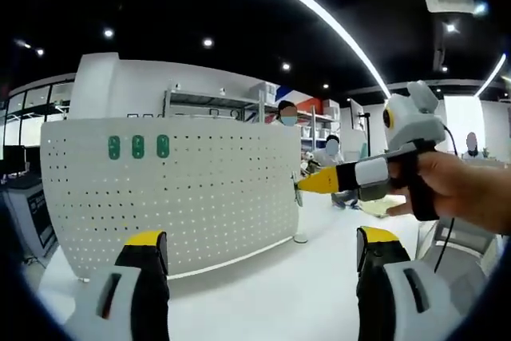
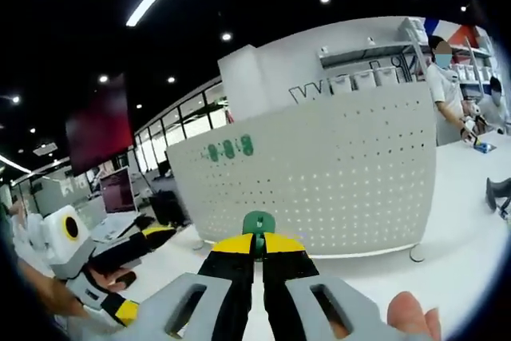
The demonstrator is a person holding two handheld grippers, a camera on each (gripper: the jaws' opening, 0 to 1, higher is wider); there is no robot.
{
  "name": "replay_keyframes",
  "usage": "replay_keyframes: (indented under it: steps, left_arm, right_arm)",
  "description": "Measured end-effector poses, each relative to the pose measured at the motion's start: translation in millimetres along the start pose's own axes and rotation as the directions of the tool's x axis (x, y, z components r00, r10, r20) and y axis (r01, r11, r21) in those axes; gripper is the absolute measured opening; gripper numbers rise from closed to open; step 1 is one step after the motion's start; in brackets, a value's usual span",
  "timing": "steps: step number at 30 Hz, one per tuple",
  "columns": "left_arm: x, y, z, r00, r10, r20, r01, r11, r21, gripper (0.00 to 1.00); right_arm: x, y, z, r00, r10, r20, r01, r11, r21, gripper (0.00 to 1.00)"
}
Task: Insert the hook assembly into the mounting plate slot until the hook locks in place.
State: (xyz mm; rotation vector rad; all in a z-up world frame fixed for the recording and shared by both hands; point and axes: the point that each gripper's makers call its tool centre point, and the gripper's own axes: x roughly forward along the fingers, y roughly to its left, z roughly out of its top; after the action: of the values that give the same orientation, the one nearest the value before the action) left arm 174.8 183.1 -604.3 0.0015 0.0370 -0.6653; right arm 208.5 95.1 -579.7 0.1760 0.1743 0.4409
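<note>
Right gripper view: green hook clamped between the closed right gripper tips, in front of the white pegboard plate standing on the white table. Three green hooks sit upper left on the plate. Left gripper: jaws apart, nothing held.

Shelving, monitor (pinkish screen), white table.

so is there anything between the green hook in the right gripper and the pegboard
Nothing visible. The right gripper holds the green hook with bare white table ahead, up to the pegboard. Three green hooks already sit at its upper left.
</note>
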Motion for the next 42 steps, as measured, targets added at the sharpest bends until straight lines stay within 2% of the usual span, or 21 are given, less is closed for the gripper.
replay_keyframes:
  steps: [6,15,20,26,28,37,42]
  left_arm:
    - [-9,10.9,3.5,1.0,0.013,-0.006,-0.013,1.0,-0.026,1.0]
    - [-16,18.5,11.3,1.0,0.006,0.007,-0.006,0.999,-0.032,1.0]
    - [-17,24.2,16.9,0.999,-0.036,0.021,0.037,0.998,-0.047,1.0]
    - [-19,41.5,20.3,0.999,-0.035,0.028,0.037,0.998,-0.053,1.0]
    - [-20,42.0,24.1,0.997,-0.064,0.044,0.067,0.996,-0.065,1.0]
    - [-19,49.7,29.7,0.993,-0.106,0.043,0.11,0.99,-0.091,1.0]
    - [-20,52.6,33.1,0.991,-0.127,0.043,0.13,0.988,-0.086,1.0]
  right_arm:
    - [9,5,7.1,1.0,-0.018,0.015,0.019,0.998,-0.055,0.01]
    - [22,2,20.0,0.999,-0.027,0.032,0.029,0.997,-0.068,0.01]
    - [33,0,27.3,0.999,-0.033,0.037,0.036,0.996,-0.086,0.01]
    - [46,-2,30.3,0.999,-0.032,0.035,0.035,0.995,-0.095,0.01]
    - [50,-3,32.6,0.999,-0.033,0.037,0.036,0.995,-0.097,0.01]
    - [68,-5,52.5,0.996,-0.044,0.077,0.051,0.993,-0.102,0.01]
    - [81,-2,69.2,0.992,-0.057,0.114,0.074,0.987,-0.146,0.01]
